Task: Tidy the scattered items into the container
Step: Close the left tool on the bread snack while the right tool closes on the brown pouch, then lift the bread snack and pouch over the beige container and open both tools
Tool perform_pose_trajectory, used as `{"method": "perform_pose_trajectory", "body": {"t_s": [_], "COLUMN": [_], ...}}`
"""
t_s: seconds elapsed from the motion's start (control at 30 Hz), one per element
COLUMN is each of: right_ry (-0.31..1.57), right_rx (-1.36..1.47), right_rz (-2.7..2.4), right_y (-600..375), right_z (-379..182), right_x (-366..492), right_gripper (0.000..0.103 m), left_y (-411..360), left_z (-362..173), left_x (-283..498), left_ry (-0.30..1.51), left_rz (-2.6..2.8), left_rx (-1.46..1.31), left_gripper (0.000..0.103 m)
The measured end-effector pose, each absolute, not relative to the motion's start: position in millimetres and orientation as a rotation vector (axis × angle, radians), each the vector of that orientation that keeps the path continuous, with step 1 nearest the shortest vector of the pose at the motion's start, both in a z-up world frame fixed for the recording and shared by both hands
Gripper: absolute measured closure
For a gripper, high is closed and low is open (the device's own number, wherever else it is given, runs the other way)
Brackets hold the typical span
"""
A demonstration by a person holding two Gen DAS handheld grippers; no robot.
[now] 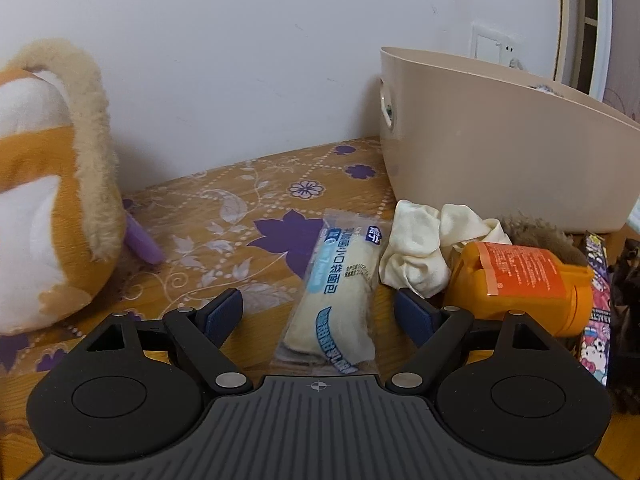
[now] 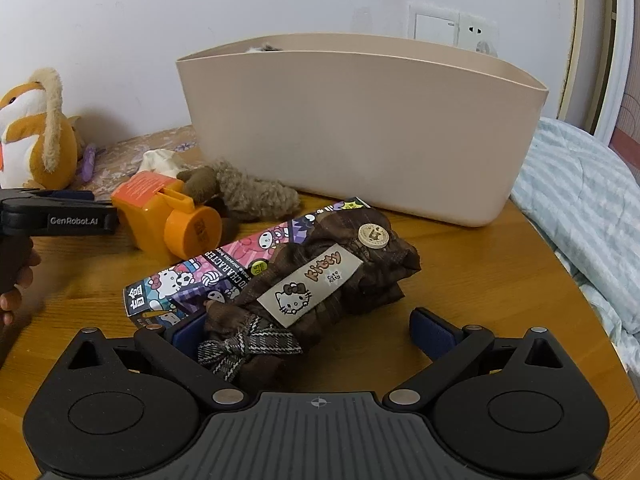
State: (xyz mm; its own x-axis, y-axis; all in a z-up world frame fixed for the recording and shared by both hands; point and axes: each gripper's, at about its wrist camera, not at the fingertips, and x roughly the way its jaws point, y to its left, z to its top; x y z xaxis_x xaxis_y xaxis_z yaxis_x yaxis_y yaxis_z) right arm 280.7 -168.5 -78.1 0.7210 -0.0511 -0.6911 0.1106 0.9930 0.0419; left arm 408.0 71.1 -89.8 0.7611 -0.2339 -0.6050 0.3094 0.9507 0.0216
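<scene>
A beige plastic tub [image 1: 500,152] [image 2: 360,132] stands at the back of the wooden table. My left gripper [image 1: 320,316] is open, its jaws on either side of a wrapped bread packet [image 1: 340,292]. My right gripper [image 2: 310,332] is open around a brown Hello Kitty cloth pouch [image 2: 320,292]. Next to it lie a cartoon-printed box [image 2: 224,268], an orange bottle [image 1: 520,284] [image 2: 168,216], a cream cloth [image 1: 424,248] and a brown fuzzy toy [image 2: 244,192]. Something grey peeks over the tub's rim.
An orange-and-white plush [image 1: 52,188] [image 2: 36,128] sits at the left by the wall, with a purple object [image 1: 142,242] beside it. A striped blanket [image 2: 580,208] lies beyond the table's right edge. A floral mat [image 1: 240,208] covers the table's left part.
</scene>
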Motion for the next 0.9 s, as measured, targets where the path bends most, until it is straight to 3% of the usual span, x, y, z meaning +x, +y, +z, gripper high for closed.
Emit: {"method": "perform_pose_trajectory", "body": {"t_s": [0.27,0.33,0.4,0.43,0.47,0.67,0.9], "right_ry": [0.757,0.752,0.749,0.747,0.743,0.727,0.728], "right_rx": [0.031,0.030,0.030,0.031,0.033,0.040,0.069], "right_rz": [-0.084,-0.079,-0.078,-0.079,-0.081,-0.066,-0.051], "right_y": [-165.8,-167.4,-168.8,-170.1,-171.4,-179.0,-184.1], "right_z": [-81.7,-81.7,-80.7,-79.8,-78.5,-73.5,-70.4], "right_x": [279.6,277.8,276.3,275.3,274.5,267.0,252.9], "right_gripper": [0.002,0.005,0.009,0.014,0.021,0.058,0.066], "left_y": [65.2,66.3,63.8,62.3,60.8,60.0,65.2], "left_z": [-88.7,-88.3,-87.9,-87.7,-87.7,-87.7,-86.4], "left_x": [409.6,407.7,403.1,400.8,398.4,387.3,366.9], "left_ry": [0.628,0.627,0.617,0.614,0.611,0.611,0.606], "left_rz": [-0.315,-0.347,-0.359,-0.367,-0.376,-0.361,-0.299], "left_rx": [0.151,0.133,0.137,0.139,0.139,0.124,0.124], "left_gripper": [0.021,0.040,0.051,0.061,0.064,0.067,0.069]}}
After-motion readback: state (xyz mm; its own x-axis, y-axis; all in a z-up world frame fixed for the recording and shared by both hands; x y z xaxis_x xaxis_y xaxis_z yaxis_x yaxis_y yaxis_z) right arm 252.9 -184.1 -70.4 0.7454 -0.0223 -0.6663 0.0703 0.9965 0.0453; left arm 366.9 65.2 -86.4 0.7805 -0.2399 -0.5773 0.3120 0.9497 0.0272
